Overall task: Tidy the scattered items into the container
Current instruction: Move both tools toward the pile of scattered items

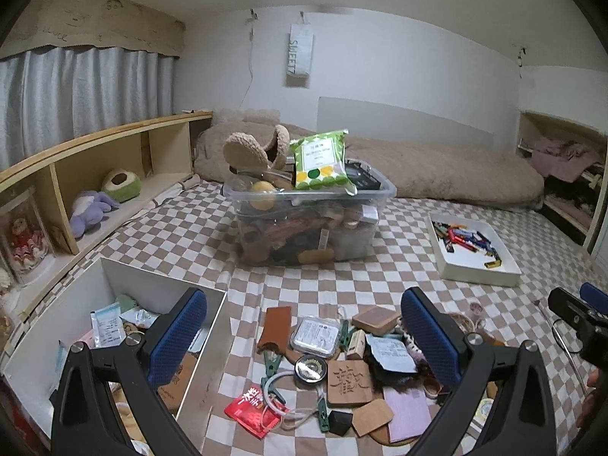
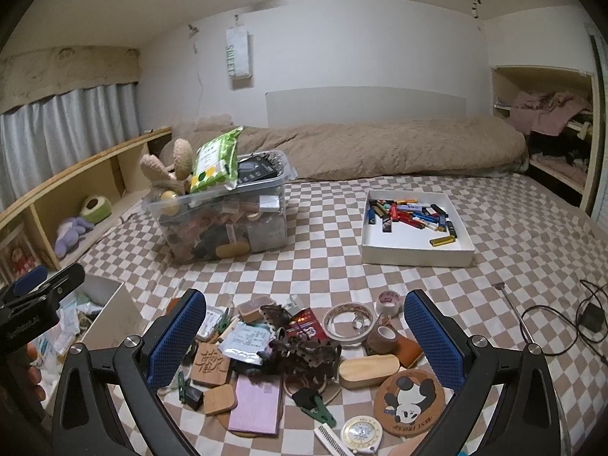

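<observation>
The scattered items (image 2: 288, 357) lie in a loose heap on the checked bed sheet (image 2: 323, 266), just in front of both tools. They look mostly small and light: a carved wooden plaque (image 2: 210, 364), a pink notepad (image 2: 256, 404), a foil sachet (image 2: 245, 345), green clips (image 2: 317, 404), a tape ring (image 2: 348, 321) and a round panda coaster (image 2: 409, 402). The wooden pieces should be stiff and easy to pinch across their edges; the flat coaster and sachet will likely need lifting at a rim, and the foil may slip. The oblong wooden case (image 2: 368, 370) has its long axis running left to right in the right wrist view, so a grip across its short width seems best. The notepad's long side runs away from the camera.

The white box (image 1: 205, 345) that probably serves as the container stands open just left of the heap, partly filled with packets.

The left tool (image 1: 304, 345) and the right tool (image 2: 304, 342) both stand fully spread, with nothing between their blue pads.

Farther back are a clear bin (image 1: 380, 190) stuffed full and a white tray (image 2: 418, 256) of lighters.
</observation>
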`<state>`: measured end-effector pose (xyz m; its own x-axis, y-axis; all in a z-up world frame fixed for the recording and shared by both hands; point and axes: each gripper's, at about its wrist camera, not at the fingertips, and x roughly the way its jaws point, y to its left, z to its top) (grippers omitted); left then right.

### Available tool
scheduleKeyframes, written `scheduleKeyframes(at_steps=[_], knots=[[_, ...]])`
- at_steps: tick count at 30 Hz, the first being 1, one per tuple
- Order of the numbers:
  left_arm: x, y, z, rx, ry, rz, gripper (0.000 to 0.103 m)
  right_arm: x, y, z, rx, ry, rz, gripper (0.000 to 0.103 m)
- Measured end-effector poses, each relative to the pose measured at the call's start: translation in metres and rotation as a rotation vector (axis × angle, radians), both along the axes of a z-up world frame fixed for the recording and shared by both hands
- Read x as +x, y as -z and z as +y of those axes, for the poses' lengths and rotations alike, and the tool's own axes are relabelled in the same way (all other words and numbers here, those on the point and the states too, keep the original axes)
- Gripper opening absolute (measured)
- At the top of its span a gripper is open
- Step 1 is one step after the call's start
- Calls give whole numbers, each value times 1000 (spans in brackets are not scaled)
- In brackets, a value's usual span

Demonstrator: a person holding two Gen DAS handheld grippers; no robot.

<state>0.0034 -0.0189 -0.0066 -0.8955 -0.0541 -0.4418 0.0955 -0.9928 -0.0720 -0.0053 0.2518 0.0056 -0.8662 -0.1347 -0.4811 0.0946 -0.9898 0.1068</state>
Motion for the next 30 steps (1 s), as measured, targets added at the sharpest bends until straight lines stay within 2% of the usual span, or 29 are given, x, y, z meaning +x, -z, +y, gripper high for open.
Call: scheduleKeyframes(at_steps=[3,8,12,15,19,23,27,30], knots=[[-1,-1,-8,46,22,13,103,-1,-3,5,-14,15,22,103],[-4,-1,-14,73,34,17,103,-11,-6,19,-51,69,53,103],[-4,0,-18,97,25,19,103,-25,4,31,-134,77,48,103],[-1,-1,-21,118,18,57,103,-37,18,33,-155,129,47,103],[3,-5,-25,101,25,103,103,-53,36,19,-75,75,-12,103],[1,-5,-27,112,33,107,103,-73,58,7,28,60,-88,103],[2,-4,-28,87,23,133,103,-96,86,3,28,65,-226,103],[3,-3,-30,82,20,153,103,-106,103,0,13,33,-277,103]])
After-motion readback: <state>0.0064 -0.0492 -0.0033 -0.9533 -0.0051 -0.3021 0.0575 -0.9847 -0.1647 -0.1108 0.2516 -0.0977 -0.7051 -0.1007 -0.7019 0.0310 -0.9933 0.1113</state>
